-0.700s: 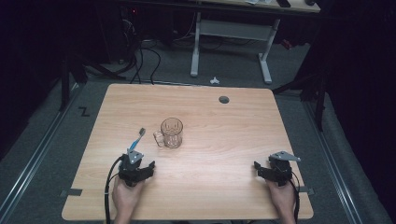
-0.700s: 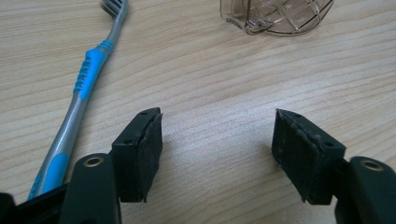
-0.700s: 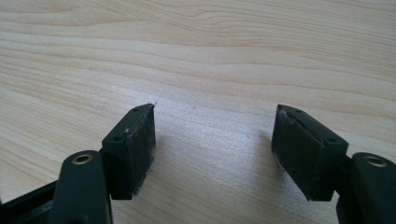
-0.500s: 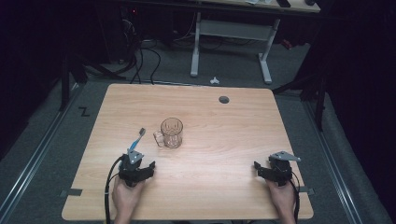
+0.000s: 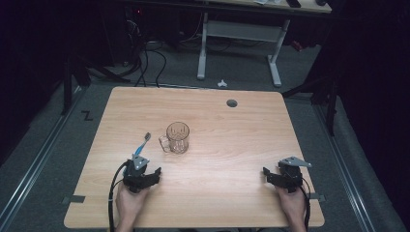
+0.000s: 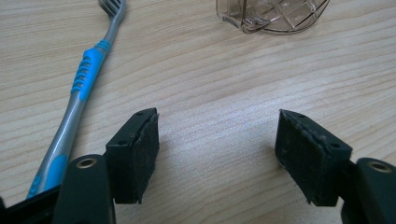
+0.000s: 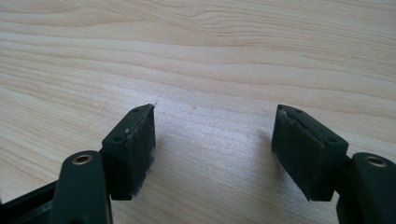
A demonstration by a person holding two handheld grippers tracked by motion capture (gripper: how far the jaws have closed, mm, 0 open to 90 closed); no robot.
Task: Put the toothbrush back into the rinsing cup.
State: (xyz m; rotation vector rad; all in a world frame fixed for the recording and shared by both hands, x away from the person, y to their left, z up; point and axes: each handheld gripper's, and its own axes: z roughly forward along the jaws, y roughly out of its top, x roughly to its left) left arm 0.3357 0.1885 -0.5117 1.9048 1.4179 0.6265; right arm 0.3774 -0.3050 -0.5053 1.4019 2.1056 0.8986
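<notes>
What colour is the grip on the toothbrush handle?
Blue, on a grey toothbrush; clearest in the left gripper view.

Table evenly lit, surroundings dark; close views sharp, soft shadows.

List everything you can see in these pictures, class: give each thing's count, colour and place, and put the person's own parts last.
toothbrush: one, grey and blue, lying flat on the table, left of the mug
mug: one, clear, upright near the table's middle
table: one, light wood, with a round hole near its far edge
desk frame: one, white, on the floor behind the table
left gripper: one, black, open, resting near the toothbrush handle
right gripper: one, black, open, at the table's near right
hands: two, gripping the grippers at the near edge
</notes>
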